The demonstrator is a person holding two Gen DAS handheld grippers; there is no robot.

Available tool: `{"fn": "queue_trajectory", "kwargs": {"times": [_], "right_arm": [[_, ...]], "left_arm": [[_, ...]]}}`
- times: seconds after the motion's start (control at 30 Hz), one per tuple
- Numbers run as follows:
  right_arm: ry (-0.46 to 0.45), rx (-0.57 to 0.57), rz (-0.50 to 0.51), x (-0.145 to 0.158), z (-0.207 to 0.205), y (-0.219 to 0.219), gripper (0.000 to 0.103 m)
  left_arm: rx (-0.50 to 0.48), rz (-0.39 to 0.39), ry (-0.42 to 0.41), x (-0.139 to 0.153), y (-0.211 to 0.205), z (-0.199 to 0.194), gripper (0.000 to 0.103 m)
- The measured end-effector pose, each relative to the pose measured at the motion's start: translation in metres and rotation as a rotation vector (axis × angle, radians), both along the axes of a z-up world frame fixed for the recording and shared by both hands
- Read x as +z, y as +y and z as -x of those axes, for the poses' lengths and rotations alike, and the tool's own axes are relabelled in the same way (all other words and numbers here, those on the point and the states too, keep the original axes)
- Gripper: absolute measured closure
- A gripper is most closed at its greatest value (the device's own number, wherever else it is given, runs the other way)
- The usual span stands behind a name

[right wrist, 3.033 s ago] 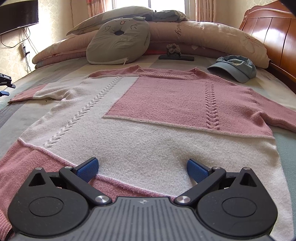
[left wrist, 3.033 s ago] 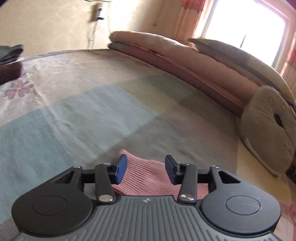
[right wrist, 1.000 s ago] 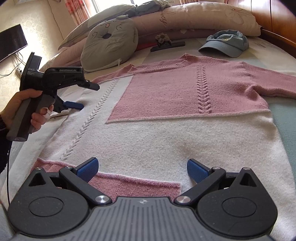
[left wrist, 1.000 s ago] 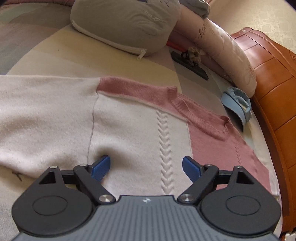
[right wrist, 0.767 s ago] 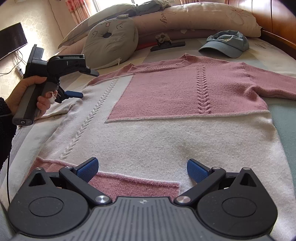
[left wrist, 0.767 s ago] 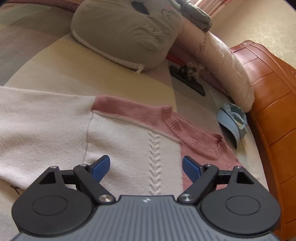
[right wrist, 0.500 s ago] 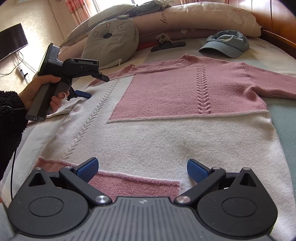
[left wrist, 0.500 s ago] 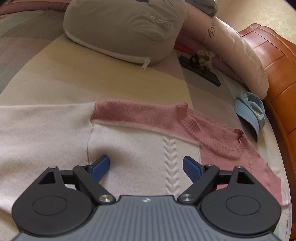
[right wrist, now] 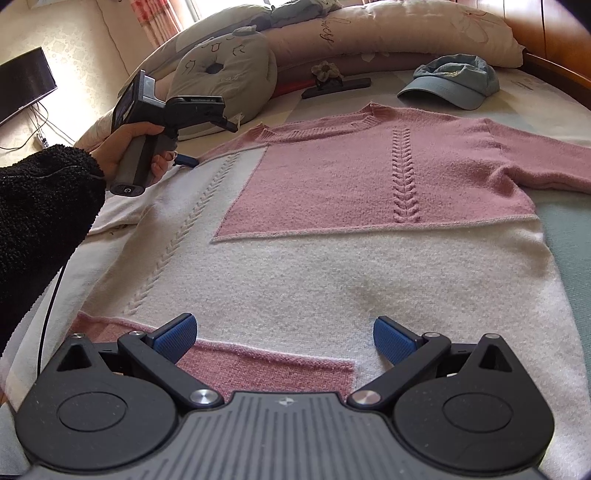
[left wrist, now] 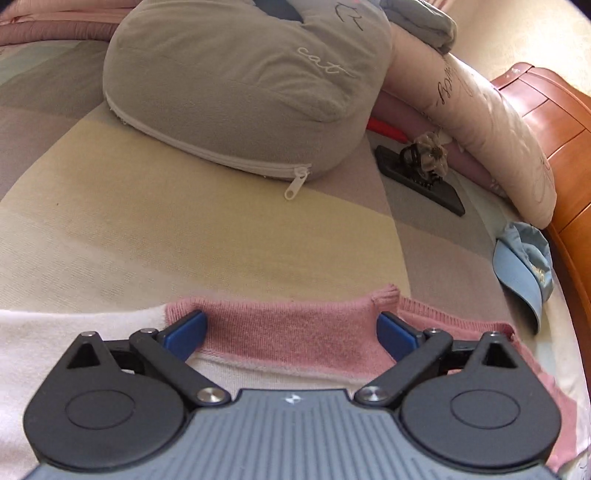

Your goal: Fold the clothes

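Bed (right wrist: 561, 236) carries the sweater (right wrist: 332, 258) spread flat, sleeves out. Your left tongs (left wrist: 291, 332) gape wide astride its pink shoulder, your right tongs (right wrist: 282, 338) wide and empty over the hem; close on both layers squarely.

Both views are bright with warm daylight and sharp in the middle, with no motion blur. In the right wrist view the light comes from the far left, where a window (right wrist: 192, 5) is blown out to white behind a pink curtain (right wrist: 155, 22). It falls softly over the sweater (right wrist: 332, 221), so shadows stay faint; only the knit ridges throw thin lines. The wall (right wrist: 74, 44) at far left glows pale yellow. A dark sleeve (right wrist: 40, 206) at near left loses nearly all detail. Fisheye bending curves the bed (left wrist: 184, 206) and the wooden headboard (left wrist: 561, 147) strongly toward the edges, and the corners darken to black. In the left wrist view the grey cushion (left wrist: 240, 85) shades the sheet just under it.
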State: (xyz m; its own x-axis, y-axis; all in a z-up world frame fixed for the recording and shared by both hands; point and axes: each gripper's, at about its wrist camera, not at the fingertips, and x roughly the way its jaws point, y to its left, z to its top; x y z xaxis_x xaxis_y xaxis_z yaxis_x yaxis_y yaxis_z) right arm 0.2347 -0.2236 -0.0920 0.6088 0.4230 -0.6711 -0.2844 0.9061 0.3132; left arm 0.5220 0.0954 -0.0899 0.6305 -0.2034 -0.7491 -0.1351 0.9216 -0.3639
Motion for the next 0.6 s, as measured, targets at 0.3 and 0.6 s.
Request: {"fn": "queue_trajectory", "kwargs": {"times": [0.3, 0.6], "right_arm": [[0.006, -0.006, -0.016, 0.002, 0.001, -0.002, 0.0], [-0.017, -0.004, 0.025, -0.003, 0.0, 0.004, 0.0]], "left_arm": [[-0.01, 0.02, 0.054, 0.012, 0.029, 0.035, 0.005], [0.057, 0.039, 0.019, -0.004, 0.052, 0.024, 0.003]]}}
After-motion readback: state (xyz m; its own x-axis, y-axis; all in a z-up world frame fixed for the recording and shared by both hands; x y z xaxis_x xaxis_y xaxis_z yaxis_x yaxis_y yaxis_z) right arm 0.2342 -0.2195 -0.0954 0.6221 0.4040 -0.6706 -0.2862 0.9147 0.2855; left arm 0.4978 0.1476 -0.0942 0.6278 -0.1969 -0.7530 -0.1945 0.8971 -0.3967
